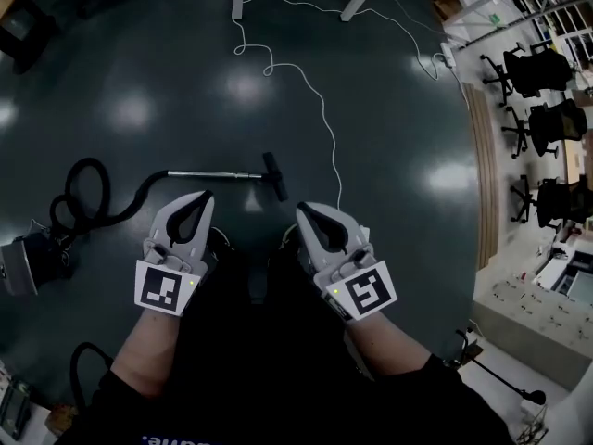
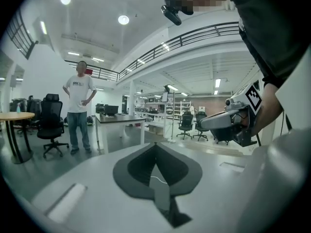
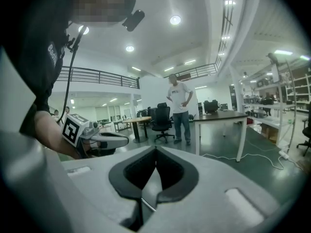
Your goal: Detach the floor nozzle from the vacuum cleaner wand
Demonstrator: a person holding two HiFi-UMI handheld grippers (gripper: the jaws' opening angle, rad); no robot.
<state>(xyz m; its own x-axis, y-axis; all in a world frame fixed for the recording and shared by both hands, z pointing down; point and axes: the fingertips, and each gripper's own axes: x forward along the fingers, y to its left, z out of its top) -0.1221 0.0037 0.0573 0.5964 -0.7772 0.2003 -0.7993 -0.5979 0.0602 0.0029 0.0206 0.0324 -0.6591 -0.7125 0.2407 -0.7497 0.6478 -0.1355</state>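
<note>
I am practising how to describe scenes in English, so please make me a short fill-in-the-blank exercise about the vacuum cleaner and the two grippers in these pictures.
1. The vacuum wand lies on the dark ____.
2. In the head view, the floor nozzle sits at the wand's ____ end.
3. The left gripper and the right gripper are shut and hold ____.
4. The thin cable beyond the nozzle is ____ in colour.
Missing words: floor; right; nothing; white.

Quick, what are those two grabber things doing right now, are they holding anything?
Left gripper: jaws closed, holding nothing.
Right gripper: jaws closed, holding nothing.
</note>
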